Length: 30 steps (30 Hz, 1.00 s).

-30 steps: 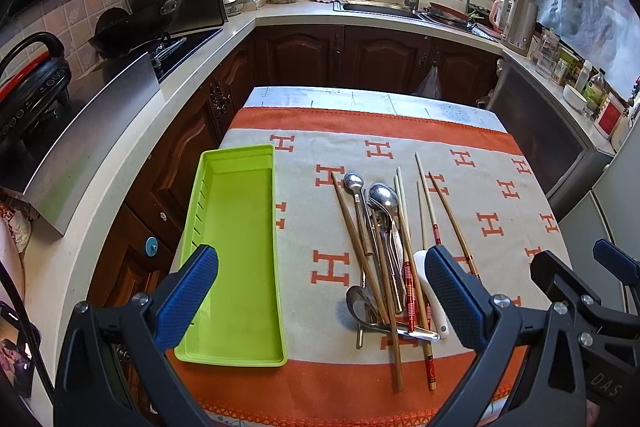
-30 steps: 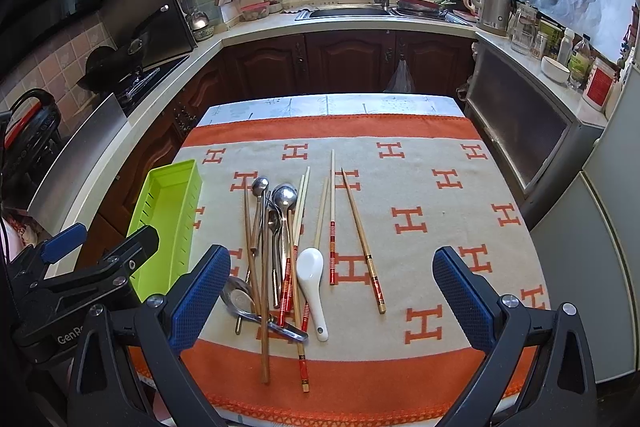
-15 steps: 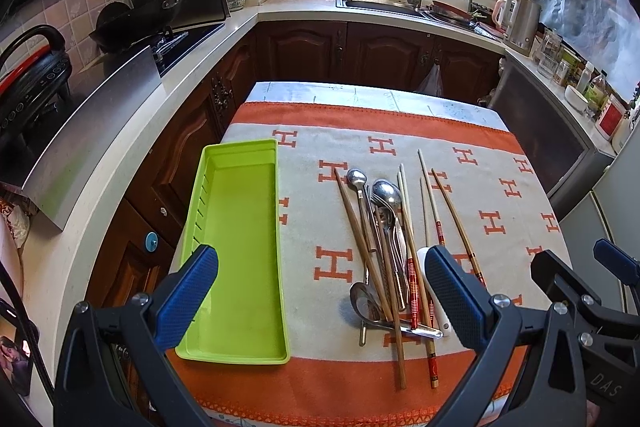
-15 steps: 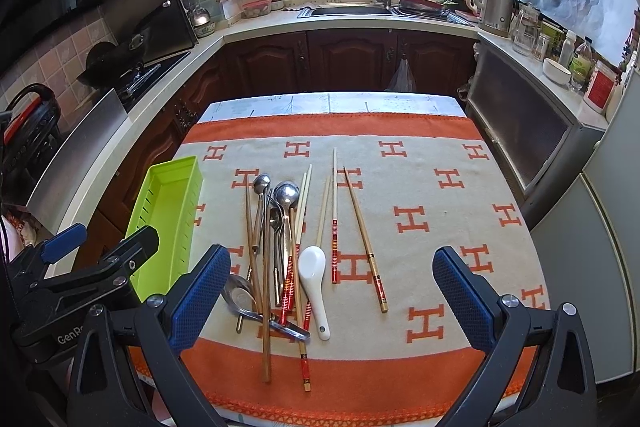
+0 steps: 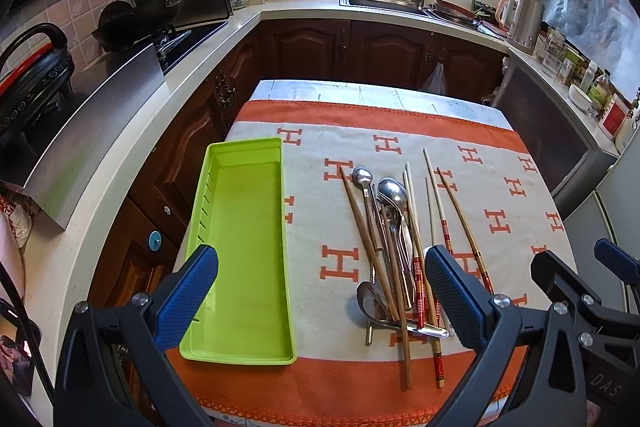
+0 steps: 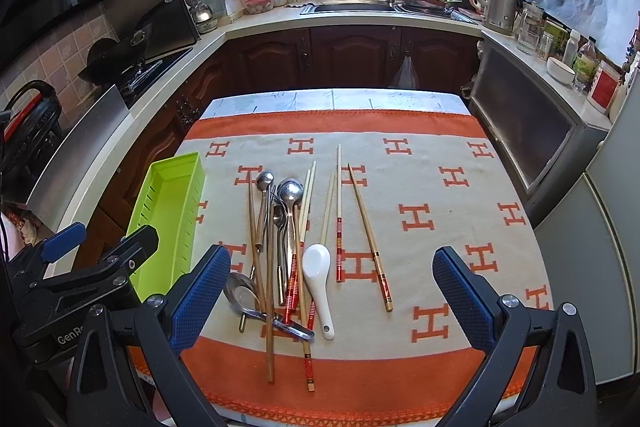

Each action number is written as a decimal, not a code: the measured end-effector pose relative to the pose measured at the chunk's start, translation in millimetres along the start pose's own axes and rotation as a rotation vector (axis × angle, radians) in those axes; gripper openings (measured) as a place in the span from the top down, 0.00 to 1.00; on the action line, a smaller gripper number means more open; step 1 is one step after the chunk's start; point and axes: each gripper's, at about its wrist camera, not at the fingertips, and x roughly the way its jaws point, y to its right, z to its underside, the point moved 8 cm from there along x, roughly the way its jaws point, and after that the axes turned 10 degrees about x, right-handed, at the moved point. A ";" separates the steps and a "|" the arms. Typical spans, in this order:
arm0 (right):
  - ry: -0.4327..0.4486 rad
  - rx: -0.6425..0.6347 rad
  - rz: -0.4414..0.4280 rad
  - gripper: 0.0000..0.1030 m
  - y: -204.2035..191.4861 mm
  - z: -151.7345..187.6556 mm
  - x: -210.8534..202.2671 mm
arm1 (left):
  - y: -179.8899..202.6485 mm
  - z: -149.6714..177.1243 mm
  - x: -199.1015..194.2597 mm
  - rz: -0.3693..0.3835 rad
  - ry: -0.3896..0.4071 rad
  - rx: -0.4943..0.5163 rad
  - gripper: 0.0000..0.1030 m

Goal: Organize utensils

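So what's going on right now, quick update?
Left gripper open, right gripper open, both empty above the table. Long lime-green plastic tray empty. Metal spoons, wooden chopsticks and white ceramic spoon piled on the orange-and-cream cloth. Nothing in the way.

Left gripper (image 5: 320, 291) hangs over the table's near edge, jaws wide apart, nothing between them. Green tray (image 5: 240, 351) sits on the orange-and-cream cloth (image 5: 400, 387), nothing in it. Just right of it: loose pile of chopsticks (image 5: 362, 223) and metal spoons (image 5: 394, 189), crossed at the near end. Right gripper (image 5: 580, 291) at frame's right edge.
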 end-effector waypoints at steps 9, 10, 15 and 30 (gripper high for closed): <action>-0.003 -0.004 -0.001 0.00 0.8 1.5 2.1 | -3.1 -2.0 4.5 -0.004 -0.002 -0.001 0.01; -0.005 -0.006 -0.001 0.00 -1.4 2.6 2.9 | -3.1 -2.3 5.7 -0.001 -0.001 -0.002 0.01; -0.016 -0.003 -0.005 0.00 -5.7 2.9 7.2 | -1.1 -3.2 15.6 0.046 -0.022 -0.014 0.01; -0.092 0.040 -0.050 0.19 9.3 -41.5 52.4 | 16.2 -36.8 65.1 0.220 -0.107 0.019 0.01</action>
